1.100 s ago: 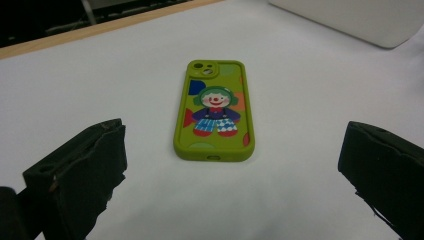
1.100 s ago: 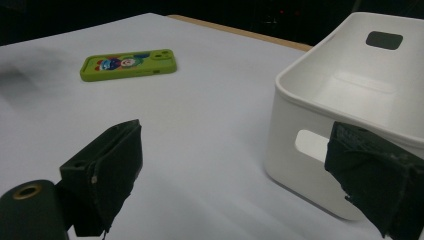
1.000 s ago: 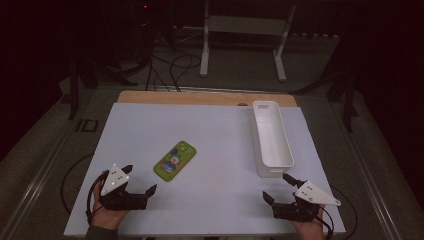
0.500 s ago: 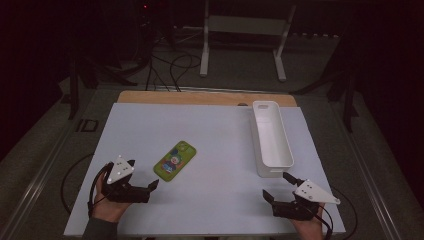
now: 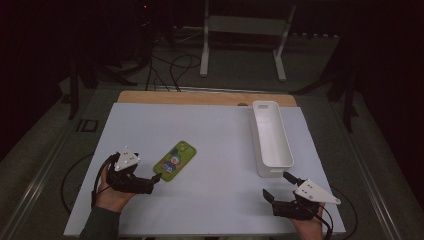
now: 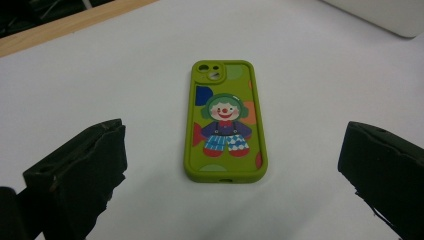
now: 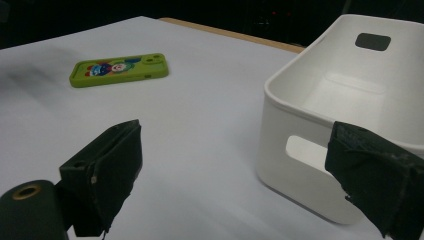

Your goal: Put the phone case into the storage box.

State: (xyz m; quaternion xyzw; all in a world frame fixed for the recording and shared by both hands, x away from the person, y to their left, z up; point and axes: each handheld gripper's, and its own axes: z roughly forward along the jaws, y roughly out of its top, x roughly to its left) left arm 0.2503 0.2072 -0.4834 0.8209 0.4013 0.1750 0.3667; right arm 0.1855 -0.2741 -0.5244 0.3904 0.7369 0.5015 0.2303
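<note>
A green phone (image 5: pixel 174 159) in a case with a cartoon clown lies flat on the white table, left of the middle. In the left gripper view the phone (image 6: pixel 226 120) rests just ahead of the two jaws, camera end pointing away. My left gripper (image 5: pixel 153 182) is open, low over the table, with its tips close to the phone's near end. My right gripper (image 5: pixel 278 186) stands open near the front right edge, just before the short end of a white bin (image 5: pixel 272 140). The right gripper view has the bin (image 7: pixel 350 85) close at the right and the phone (image 7: pixel 120 69) far off at the left.
The long white bin holds nothing and runs front to back along the right side of the table (image 5: pixel 220 130). A wooden strip (image 5: pixel 200 97) borders the table's far edge. Cables and a metal stand (image 5: pixel 240 30) sit on the dark floor beyond.
My left gripper has slid right and a little forward, bringing its open jaws up to the phone. The right gripper has hardly shifted.
</note>
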